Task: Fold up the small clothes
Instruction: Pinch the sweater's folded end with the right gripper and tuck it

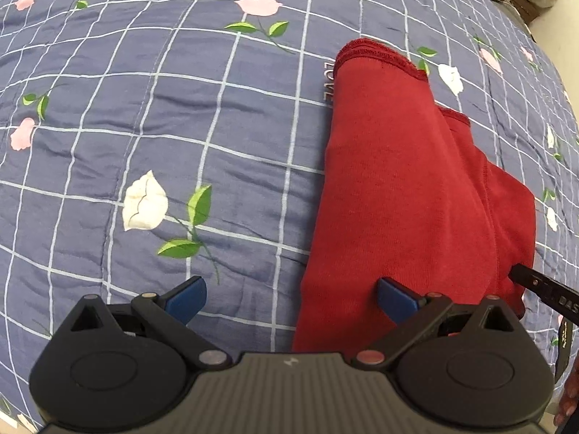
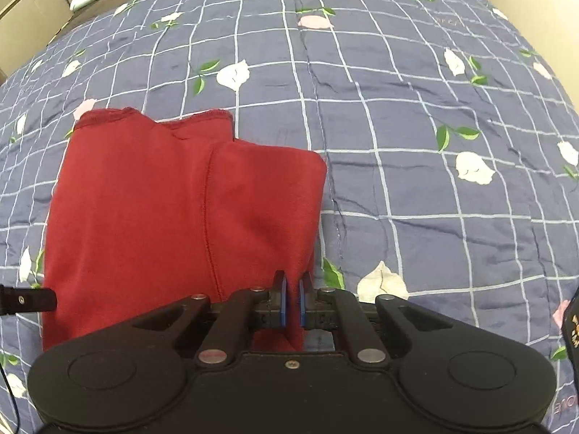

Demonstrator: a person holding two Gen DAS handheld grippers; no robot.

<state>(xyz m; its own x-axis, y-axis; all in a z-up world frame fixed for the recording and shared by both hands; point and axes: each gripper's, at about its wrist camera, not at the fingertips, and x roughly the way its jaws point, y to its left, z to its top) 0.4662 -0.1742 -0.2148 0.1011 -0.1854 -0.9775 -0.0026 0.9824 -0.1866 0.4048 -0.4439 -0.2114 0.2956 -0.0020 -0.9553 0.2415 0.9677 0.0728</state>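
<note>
Red garment laid flat on blue checked floral quilt, folded lengthwise, hemmed leg openings at far end, stitched seam running down the length. In the left wrist view, garment seen ahead and to the right of left gripper. Left gripper spread wide, blue pads far apart, nothing held between them. Left pad over bare quilt; right pad over near portion of red fabric, contact with cloth not determinable. Left edge of garment running away from between the pads toward the far hem. White lettering on quilt just beside garment's far left edge, partly covered.

In the right wrist view, right gripper drawn nearly closed, blue pads close together, with near right edge of red garment pinched between them. Fabric rising slightly into the pads, with a soft crease leading up from the grip. Bulk of garment lying ahead and to the left of right gripper; bare quilt ahead and to the right. Two hemmed openings at far end, side by side, left one reaching slightly farther.

Black finger of left gripper visible at left border of the right wrist view, just beside garment's near left edge. Black finger of right gripper similarly visible at right border of the left wrist view, at garment's near right corner.
</note>
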